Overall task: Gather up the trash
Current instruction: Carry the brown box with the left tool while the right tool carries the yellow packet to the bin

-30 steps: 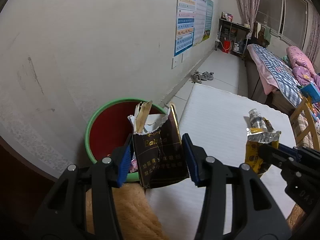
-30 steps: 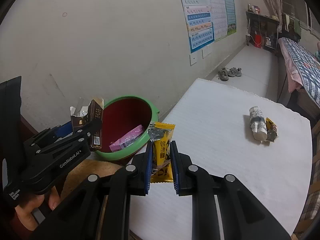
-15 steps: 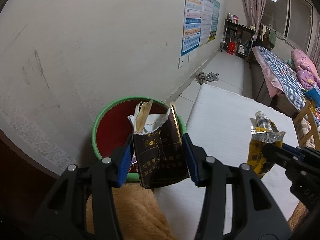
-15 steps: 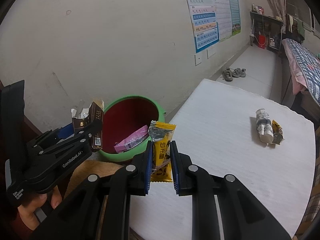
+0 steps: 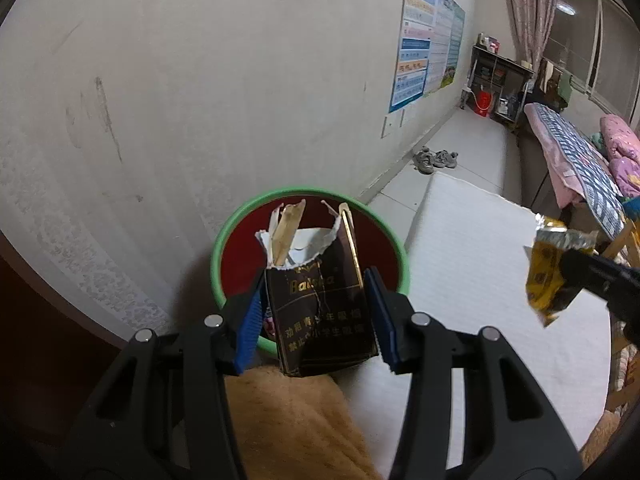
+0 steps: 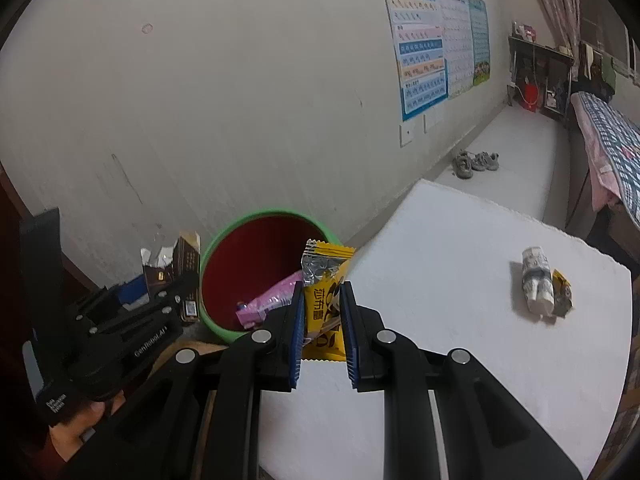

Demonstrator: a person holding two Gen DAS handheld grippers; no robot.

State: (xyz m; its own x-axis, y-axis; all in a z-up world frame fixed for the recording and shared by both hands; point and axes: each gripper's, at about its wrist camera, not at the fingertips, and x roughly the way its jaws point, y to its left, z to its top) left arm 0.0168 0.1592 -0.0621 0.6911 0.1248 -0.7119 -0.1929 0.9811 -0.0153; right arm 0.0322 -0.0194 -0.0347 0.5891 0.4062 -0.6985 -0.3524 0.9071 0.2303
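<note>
My left gripper: clamps torn box above bin, for dropping. My right gripper: pinches yellow wrapper, next in.

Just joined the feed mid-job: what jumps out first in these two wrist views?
Both grippers are loaded: the left gripper clamps a torn dark cigarette pack in front of the green-rimmed red bin by the wall, and the right gripper pinches a yellow snack wrapper. A crushed bottle lies on the white table.
</note>
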